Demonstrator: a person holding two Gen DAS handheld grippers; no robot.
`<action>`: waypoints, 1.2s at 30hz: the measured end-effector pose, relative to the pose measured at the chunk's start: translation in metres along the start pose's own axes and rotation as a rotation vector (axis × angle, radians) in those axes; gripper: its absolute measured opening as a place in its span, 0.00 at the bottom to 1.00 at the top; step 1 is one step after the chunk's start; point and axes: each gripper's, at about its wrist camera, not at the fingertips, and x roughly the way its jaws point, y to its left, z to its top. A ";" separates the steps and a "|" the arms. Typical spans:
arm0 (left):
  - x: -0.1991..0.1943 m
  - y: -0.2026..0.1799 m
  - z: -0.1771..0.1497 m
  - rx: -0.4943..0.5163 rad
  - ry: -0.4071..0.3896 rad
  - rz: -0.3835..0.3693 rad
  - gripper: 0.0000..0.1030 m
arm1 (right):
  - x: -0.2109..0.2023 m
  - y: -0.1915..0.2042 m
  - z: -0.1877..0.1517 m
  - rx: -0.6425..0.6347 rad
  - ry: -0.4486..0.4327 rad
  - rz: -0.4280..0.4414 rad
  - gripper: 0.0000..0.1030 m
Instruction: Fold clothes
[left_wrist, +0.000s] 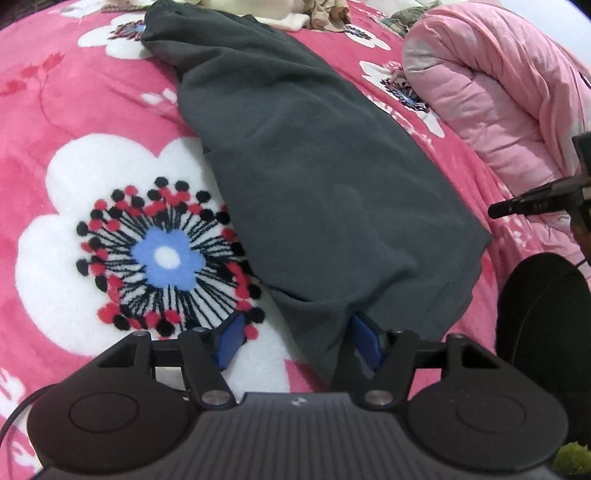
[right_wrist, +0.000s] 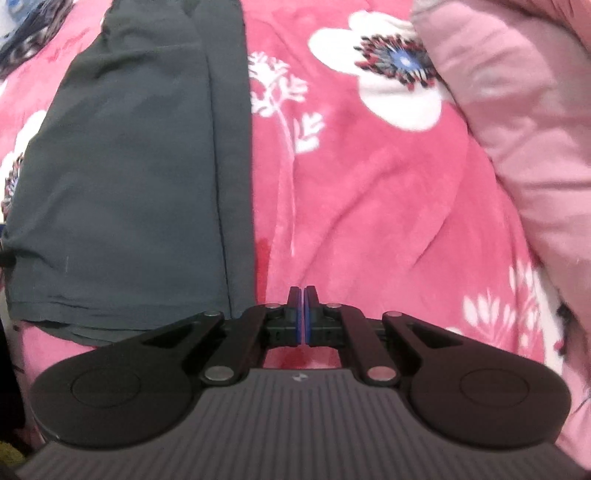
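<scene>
Garment: dark grey garment (left_wrist: 317, 177) lies lengthwise on the pink floral blanket (left_wrist: 55, 110).
Left hand-held gripper (left_wrist: 299, 341): released, jaws apart astride the garment's near end.
Right hand-held gripper (right_wrist: 303, 314): clenched on nothing, just right of the garment's edge.

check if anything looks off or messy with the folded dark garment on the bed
Mostly tidy. The dark garment lies flat on the pink blanket, but a lower layer pokes out unevenly at its near hem.

1. I found no readable words, numbers or brand names in either wrist view.
2. I saw only a tiny pale emblem on each gripper body (left_wrist: 296, 401) (right_wrist: 297, 377), too small for me to make out.
</scene>
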 end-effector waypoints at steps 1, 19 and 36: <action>-0.001 0.001 0.000 -0.008 -0.002 -0.004 0.62 | -0.004 -0.001 0.001 0.020 -0.017 0.039 0.02; -0.005 0.067 0.106 -0.192 -0.234 0.165 0.62 | 0.029 0.053 0.190 0.070 -0.312 0.354 0.37; 0.061 0.123 0.184 -0.264 -0.327 0.161 0.62 | 0.150 0.139 0.341 -0.101 -0.216 0.511 0.31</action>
